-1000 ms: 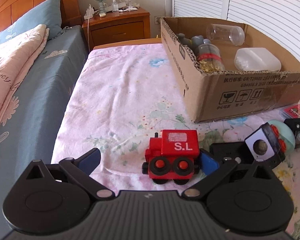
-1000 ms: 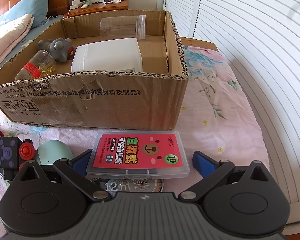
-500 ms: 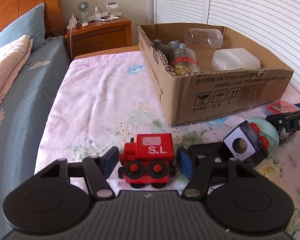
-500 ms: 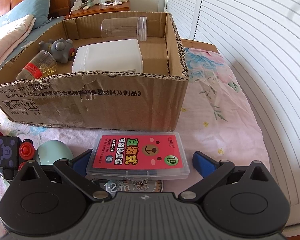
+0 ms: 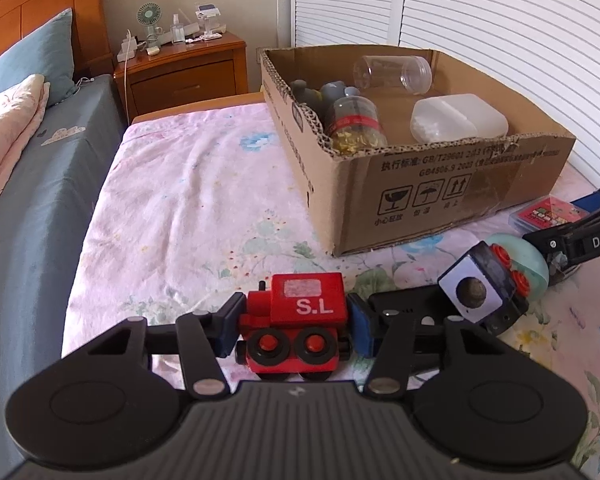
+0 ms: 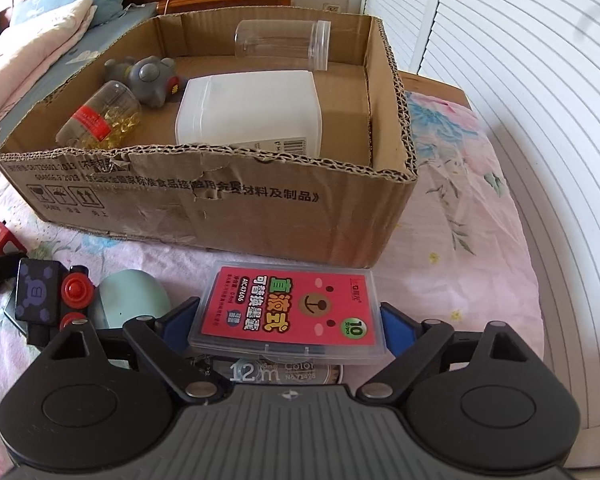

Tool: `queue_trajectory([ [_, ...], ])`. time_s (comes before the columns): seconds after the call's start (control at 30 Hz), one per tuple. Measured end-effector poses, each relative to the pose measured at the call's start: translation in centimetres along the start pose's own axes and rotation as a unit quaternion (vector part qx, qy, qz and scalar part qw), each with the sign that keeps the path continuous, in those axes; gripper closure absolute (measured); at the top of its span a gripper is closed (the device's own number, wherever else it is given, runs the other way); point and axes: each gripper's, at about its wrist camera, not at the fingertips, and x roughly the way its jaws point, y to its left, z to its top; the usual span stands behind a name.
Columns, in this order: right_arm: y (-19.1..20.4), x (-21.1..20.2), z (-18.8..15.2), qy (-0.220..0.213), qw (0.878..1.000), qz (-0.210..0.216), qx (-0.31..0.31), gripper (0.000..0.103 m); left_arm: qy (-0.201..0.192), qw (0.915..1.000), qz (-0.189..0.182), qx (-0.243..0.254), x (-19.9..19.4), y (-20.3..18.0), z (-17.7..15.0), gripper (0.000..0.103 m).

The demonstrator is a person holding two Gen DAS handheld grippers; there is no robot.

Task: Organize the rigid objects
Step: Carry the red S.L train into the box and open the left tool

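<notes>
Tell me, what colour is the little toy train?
Red, with black wheels and white letters. The toy train shows best in the left wrist view.

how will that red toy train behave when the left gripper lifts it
The red toy train looks like rigid painted wood, so it probably won't flex in the left gripper. Glossy paint may be a little slippery. Set down, its wheels could let it roll.

The brown cardboard box [image 6: 220, 196] sits far on the pink floral bedsheet [image 5: 188, 216]. Near it, left to right: red wooden toy train [image 5: 300, 320], black toy block [image 6: 40, 296], clear plastic refill case [image 6: 296, 312].
</notes>
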Motion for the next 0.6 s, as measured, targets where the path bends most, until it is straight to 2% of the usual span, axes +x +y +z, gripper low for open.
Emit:
queue_trajectory([
  [0.2,-0.3,-0.6,-0.2,0.0,1.0,-0.002,-0.012,0.01,0.005,1.0,-0.002,0.007,-0.1,0.1,0.1,0.053],
  [0.6,-0.9,-4.5,-0.4,-0.018,0.999,0.032,-0.032,0.011,0.015,0.9991,-0.009,0.038,-2.5,0.5,0.4,0.053],
])
